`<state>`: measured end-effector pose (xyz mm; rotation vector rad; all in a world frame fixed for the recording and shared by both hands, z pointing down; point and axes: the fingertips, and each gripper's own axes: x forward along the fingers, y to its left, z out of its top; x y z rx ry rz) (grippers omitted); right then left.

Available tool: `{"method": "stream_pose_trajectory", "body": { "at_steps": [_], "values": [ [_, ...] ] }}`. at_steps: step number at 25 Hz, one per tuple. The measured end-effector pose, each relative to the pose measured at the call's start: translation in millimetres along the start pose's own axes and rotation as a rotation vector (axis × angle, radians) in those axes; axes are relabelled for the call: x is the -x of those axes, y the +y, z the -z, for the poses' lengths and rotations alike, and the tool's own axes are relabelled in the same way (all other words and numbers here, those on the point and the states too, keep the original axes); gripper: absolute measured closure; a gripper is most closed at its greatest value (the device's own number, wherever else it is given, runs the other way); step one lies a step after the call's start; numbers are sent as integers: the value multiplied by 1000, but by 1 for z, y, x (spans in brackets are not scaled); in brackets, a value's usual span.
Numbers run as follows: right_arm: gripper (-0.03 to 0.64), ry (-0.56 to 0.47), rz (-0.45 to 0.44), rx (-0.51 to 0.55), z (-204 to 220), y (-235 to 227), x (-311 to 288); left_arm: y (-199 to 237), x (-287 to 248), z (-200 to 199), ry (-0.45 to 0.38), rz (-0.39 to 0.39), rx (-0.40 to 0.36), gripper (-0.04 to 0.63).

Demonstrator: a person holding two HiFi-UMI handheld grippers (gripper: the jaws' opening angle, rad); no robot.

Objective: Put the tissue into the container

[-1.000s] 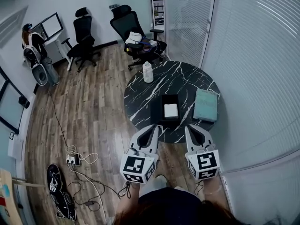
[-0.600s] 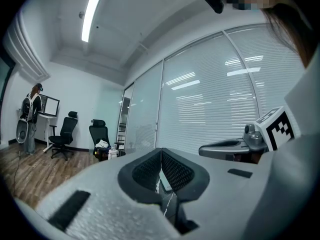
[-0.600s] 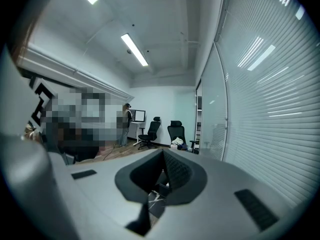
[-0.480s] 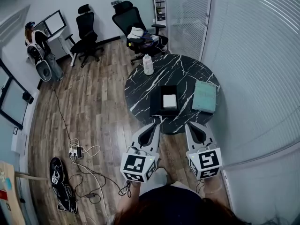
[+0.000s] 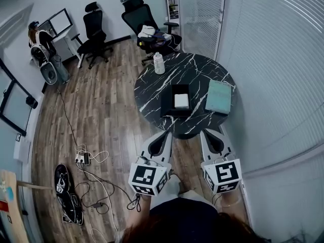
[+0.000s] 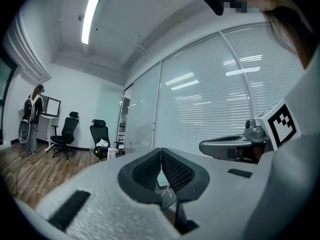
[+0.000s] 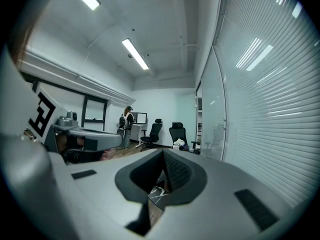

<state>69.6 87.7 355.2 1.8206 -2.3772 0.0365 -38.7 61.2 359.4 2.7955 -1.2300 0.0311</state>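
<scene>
A round black marble table (image 5: pixel 152 87) carries a black open container (image 5: pixel 168 101) with a white tissue (image 5: pixel 181 100) lying inside it. A teal flat pack (image 5: pixel 219 96) lies to its right. Both grippers hang level over the wooden floor, short of the table's near edge. The left gripper (image 5: pixel 167 134) is shut with nothing between its pads, as the left gripper view (image 6: pixel 161 151) also shows. The right gripper (image 5: pixel 206 133) is likewise shut and empty, its jaws meeting in the right gripper view (image 7: pixel 163 154).
A white bottle (image 5: pixel 159 63) stands at the table's far left edge. Two black office chairs (image 5: pixel 96 32) (image 5: pixel 144 24) and a person (image 5: pixel 39 42) at a desk are beyond. Cables and a power strip (image 5: pixel 82 159) lie on the floor at left. A blinded glass wall (image 5: pixel 273 59) runs along the right.
Both grippers have drawn back from the table's near edge; a strip of floor now shows between their tips and the table. The tissue stays in the container.
</scene>
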Motion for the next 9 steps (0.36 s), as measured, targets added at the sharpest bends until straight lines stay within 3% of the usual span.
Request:
{"method": "stream_pose_trajectory", "body": {
  "at_steps": [9],
  "values": [
    [595,-48,-33,-37,-11,10,24,-10,18,-1,-10,-12,0,568]
  ]
}}
